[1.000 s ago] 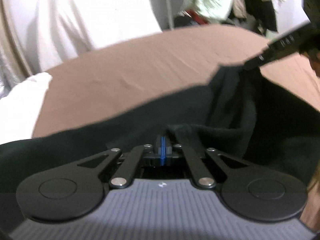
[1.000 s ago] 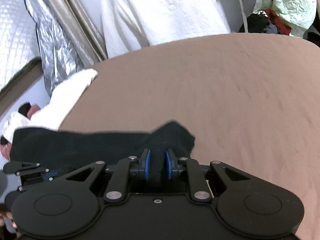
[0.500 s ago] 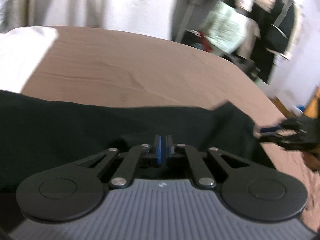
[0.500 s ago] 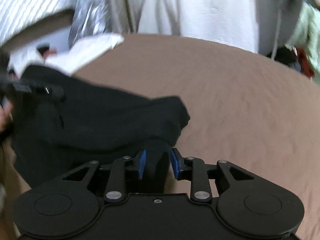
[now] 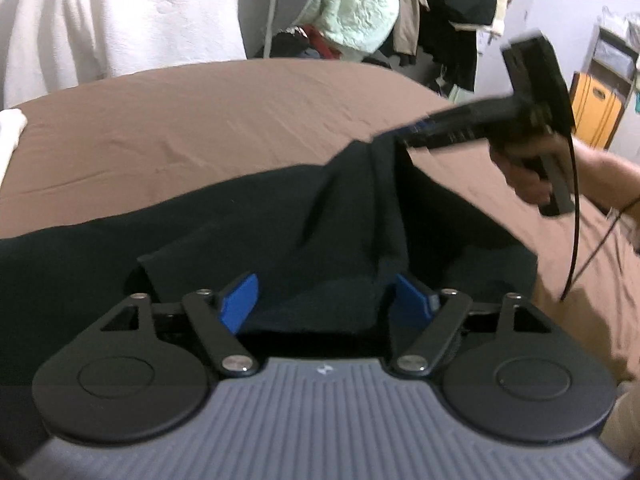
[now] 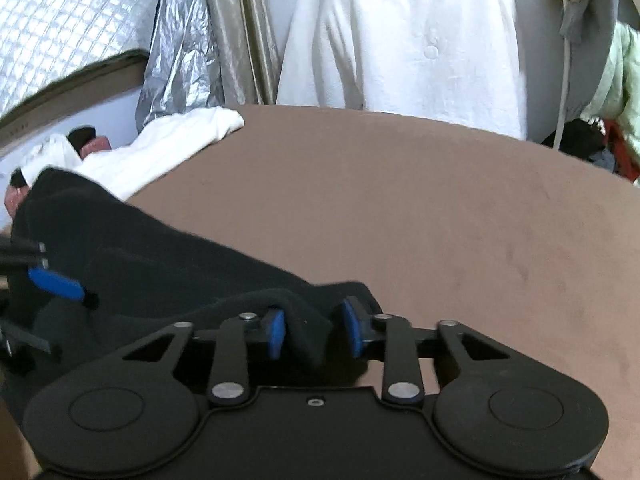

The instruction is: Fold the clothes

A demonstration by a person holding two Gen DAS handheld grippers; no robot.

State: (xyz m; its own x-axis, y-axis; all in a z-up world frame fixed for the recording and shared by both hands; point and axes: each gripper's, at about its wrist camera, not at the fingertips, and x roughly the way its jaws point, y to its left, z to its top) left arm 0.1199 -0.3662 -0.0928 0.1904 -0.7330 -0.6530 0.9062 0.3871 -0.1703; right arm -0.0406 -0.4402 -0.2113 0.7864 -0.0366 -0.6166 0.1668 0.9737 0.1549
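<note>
A black garment (image 5: 200,240) lies spread on the brown bed sheet (image 5: 200,120). My left gripper (image 5: 326,300) hangs low over it. Its jaws are opening wide, and the cloth lies loose between the blue pads (image 5: 240,300), not pinched. In the left wrist view my right gripper (image 5: 400,136), held by a hand (image 5: 532,176), lifts a corner of the garment into a tent. In the right wrist view that gripper (image 6: 314,330) is closing, its pads pressing a bunch of the black garment (image 6: 160,264). One of the left gripper's blue pads (image 6: 56,285) shows at the far left.
A white cloth (image 6: 160,148) lies at the bed's far left corner. Behind the bed hang a white garment (image 6: 400,40) and silver foil (image 6: 176,52). Piled clothes (image 5: 360,20) and a yellow box (image 5: 596,108) stand beyond the right side. Bare sheet (image 6: 440,200) stretches ahead.
My left gripper's jaws, shut on the black cloth before, have swung wide and let it go. The right gripper's held corner dropped low and has risen again.
</note>
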